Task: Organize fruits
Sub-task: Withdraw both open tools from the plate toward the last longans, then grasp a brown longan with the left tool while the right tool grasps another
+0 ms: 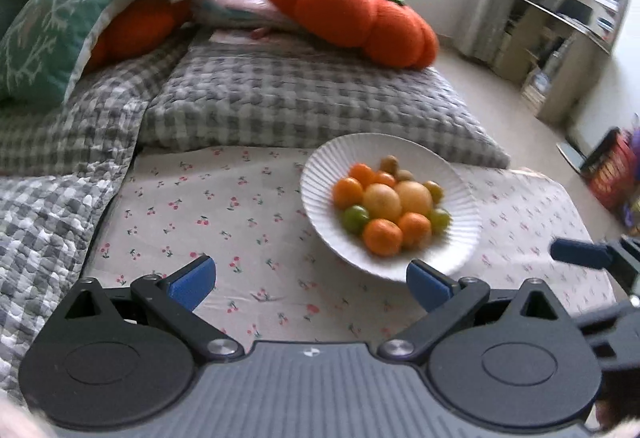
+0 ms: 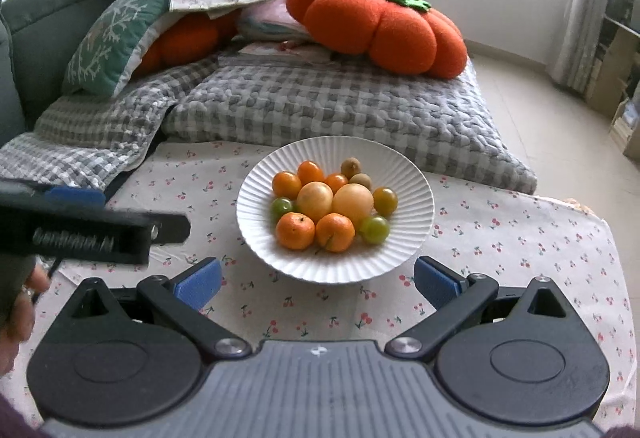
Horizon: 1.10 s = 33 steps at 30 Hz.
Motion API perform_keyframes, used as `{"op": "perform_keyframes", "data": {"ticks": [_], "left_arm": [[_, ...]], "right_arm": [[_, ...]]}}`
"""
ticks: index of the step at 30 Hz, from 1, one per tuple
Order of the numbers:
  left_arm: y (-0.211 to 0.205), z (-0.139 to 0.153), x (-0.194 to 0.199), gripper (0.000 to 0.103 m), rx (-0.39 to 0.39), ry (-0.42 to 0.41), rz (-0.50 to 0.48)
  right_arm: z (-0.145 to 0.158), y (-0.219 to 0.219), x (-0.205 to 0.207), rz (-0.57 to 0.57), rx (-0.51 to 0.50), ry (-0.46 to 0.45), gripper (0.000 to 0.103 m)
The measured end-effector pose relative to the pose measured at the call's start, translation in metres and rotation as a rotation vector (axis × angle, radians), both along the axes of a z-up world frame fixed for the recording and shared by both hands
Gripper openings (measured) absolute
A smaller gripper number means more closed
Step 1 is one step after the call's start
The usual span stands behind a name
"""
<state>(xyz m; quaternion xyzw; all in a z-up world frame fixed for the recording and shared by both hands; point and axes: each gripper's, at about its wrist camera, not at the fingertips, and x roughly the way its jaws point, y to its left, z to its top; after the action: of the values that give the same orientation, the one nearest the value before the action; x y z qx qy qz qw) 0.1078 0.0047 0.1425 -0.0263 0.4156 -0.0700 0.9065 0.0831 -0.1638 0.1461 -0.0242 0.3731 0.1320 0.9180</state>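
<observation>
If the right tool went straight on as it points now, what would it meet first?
Probably the near rim of the white plate, directly ahead of the open right tool; beyond the rim lie the mandarins. Height above the tablecloth is unclear.

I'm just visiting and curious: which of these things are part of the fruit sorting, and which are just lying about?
Part of the job:
white ribbed plate
mandarins
two pale yellow fruits
green fruits
small brown fruits
left gripper
right gripper

Just lying about:
pumpkin cushion
checked quilt
green pillow
cherry-print cloth

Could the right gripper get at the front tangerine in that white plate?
Probably yes: the right gripper is open, the tangerine sits exposed near the plate's front rim, nothing between them.
</observation>
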Motion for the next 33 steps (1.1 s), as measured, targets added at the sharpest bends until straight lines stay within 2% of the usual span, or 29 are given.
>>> {"op": "perform_keyframes", "data": {"ticks": [7,13,20,28,33], "left_arm": [[0.004,0.01,-0.031,0.096,-0.017,-0.002,-0.005],[0.011,0.008,-0.047,0.096,-0.009,0.016,-0.005],[0.023,0.01,-0.058,0.096,-0.007,0.019,-0.008],[0.021,-0.011,-0.057,0.096,0.082,0.087,-0.037],[0.012,-0.022,-0.059,0.096,0.129,0.116,-0.091]], "right_arm": [[0.009,0.002,-0.032,0.034,0.003,0.007,0.102],[0.011,0.016,-0.058,0.092,-0.051,-0.026,0.102],[0.0,0.029,-0.069,0.175,-0.108,-0.027,0.102],[-0.021,0.04,-0.083,0.269,-0.193,-0.009,0.102],[-0.031,0.041,-0.086,0.307,-0.19,0.03,0.102]]}}
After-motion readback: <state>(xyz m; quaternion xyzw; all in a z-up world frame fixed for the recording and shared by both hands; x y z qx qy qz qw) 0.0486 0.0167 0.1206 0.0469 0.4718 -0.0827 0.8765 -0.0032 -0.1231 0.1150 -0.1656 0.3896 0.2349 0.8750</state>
